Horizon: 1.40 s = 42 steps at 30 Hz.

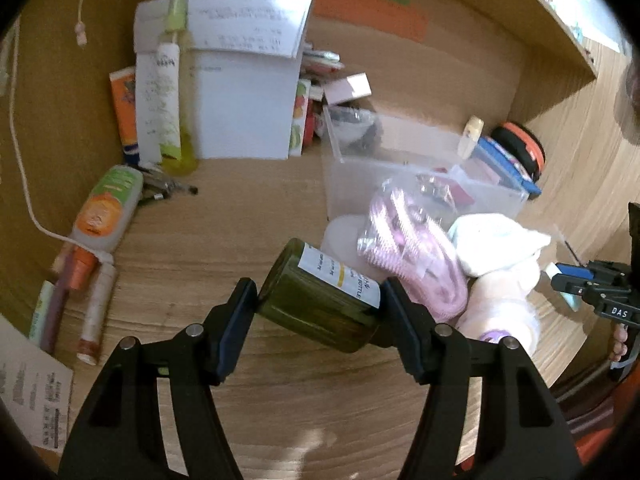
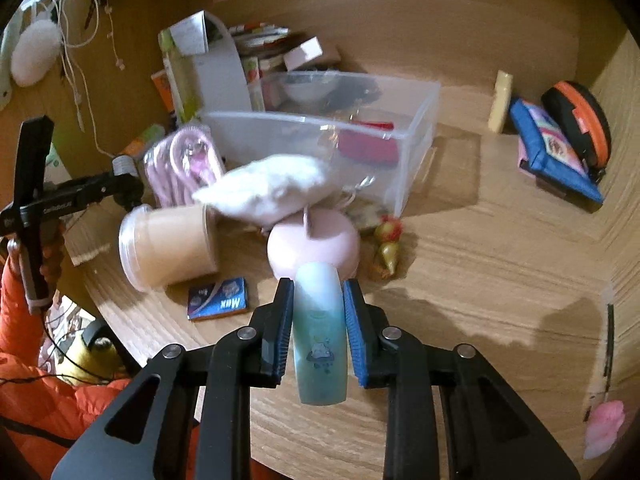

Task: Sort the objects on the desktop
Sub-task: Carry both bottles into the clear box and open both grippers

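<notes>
My left gripper (image 1: 318,300) is shut on a dark green bottle (image 1: 320,312) with a white label, held tilted above the wooden desk (image 1: 224,232). My right gripper (image 2: 318,296) is shut on a pale teal bottle (image 2: 320,344) with a cloud picture, held lengthwise between the blue pads. A clear plastic bin (image 2: 400,140) stands ahead in both views (image 1: 400,176), with a red item inside. A white cloth (image 2: 272,188), a pink coiled cable pack (image 1: 408,248) and a pink round object (image 2: 316,240) lie in front of it.
Left in the left wrist view lie an orange-capped bottle (image 1: 104,208), tubes (image 1: 96,312) and a white box (image 1: 240,92). In the right wrist view there is a tan cup (image 2: 168,248), a blue packet (image 2: 220,300), a blue pouch (image 2: 556,152) and an orange-black case (image 2: 580,124).
</notes>
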Each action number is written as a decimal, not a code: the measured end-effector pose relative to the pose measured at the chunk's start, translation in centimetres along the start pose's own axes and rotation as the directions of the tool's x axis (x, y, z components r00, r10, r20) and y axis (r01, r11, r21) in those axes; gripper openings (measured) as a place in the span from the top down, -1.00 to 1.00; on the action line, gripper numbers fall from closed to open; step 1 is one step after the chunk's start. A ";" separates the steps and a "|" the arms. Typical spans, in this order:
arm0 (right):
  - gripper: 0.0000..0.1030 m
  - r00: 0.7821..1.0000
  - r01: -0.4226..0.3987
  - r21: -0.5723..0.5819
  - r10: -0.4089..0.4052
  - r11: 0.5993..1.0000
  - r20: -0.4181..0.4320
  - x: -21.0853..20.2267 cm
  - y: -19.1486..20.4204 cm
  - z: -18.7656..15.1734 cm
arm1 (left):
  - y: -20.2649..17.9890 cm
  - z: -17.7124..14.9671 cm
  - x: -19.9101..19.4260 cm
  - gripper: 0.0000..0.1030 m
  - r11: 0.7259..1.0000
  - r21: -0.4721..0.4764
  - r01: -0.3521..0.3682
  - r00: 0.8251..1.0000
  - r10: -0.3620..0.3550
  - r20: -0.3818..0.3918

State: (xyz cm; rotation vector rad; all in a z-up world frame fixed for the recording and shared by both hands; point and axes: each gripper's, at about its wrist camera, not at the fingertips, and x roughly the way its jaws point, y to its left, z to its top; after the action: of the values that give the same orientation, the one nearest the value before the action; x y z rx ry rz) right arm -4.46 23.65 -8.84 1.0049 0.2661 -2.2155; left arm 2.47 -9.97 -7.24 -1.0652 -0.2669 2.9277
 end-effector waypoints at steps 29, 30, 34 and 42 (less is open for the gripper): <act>0.56 0.969 -0.038 0.026 0.031 0.999 0.244 -2.9 -2.1 10.6 | -2.9 10.1 -0.8 -0.24 0.996 -0.052 0.066 0.978 -0.054 0.204; 0.56 0.969 -0.045 0.025 0.038 0.999 0.244 -2.6 -2.2 10.9 | -3.1 10.5 -0.4 -0.24 0.997 -0.052 0.064 0.978 -0.052 0.203; 0.56 0.969 -0.068 0.032 0.058 0.997 0.238 -1.1 -2.4 12.2 | -3.9 11.9 1.2 -0.24 0.998 -0.035 0.055 0.982 -0.048 0.185; 0.56 0.977 -0.087 0.047 0.076 0.995 0.200 1.7 -3.1 14.3 | -4.9 14.1 4.6 -0.24 1.000 0.002 0.029 0.991 -0.029 0.133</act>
State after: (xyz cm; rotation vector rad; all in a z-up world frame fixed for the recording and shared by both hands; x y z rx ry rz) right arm -15.68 18.86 -0.63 0.8014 0.0725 -2.2381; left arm -10.28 -7.03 1.22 -0.8595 -0.2822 2.9765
